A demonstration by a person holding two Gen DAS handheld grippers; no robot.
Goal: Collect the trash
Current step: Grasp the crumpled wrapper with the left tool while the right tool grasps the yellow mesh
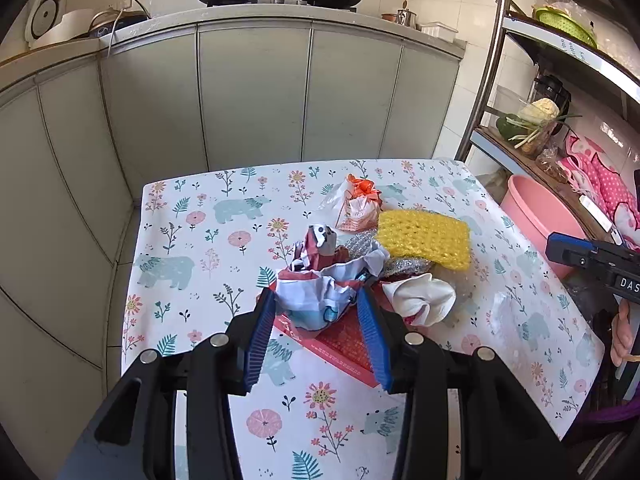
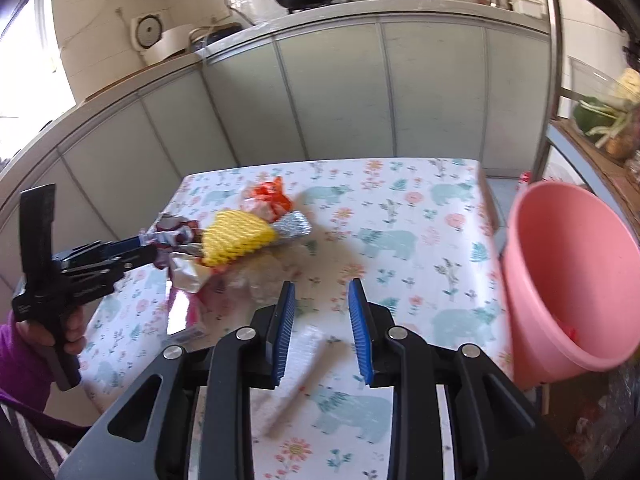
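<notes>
A heap of trash lies on the flowered tablecloth (image 1: pixel 224 240). My left gripper (image 1: pixel 318 300) is open, its blue pads on either side of a crumpled red-white-blue wrapper (image 1: pixel 320 280) that lies over a flat red packet (image 1: pixel 344 340). Beside it are a white crumpled paper (image 1: pixel 420 298), a yellow foam net (image 1: pixel 424 238), silver foil (image 1: pixel 360 244) and an orange-white bag (image 1: pixel 360 200). My right gripper (image 2: pixel 322 292) is open and empty above the table, over a clear plastic strip (image 2: pixel 308 344). The left gripper (image 2: pixel 136 246) shows at the left of the right wrist view.
A pink plastic bucket (image 2: pixel 568 276) stands off the table's right edge, also in the left wrist view (image 1: pixel 536 220). A metal shelf rack (image 1: pixel 560 120) with vegetables is at the right. Grey kitchen cabinets (image 1: pixel 256 92) stand behind the table.
</notes>
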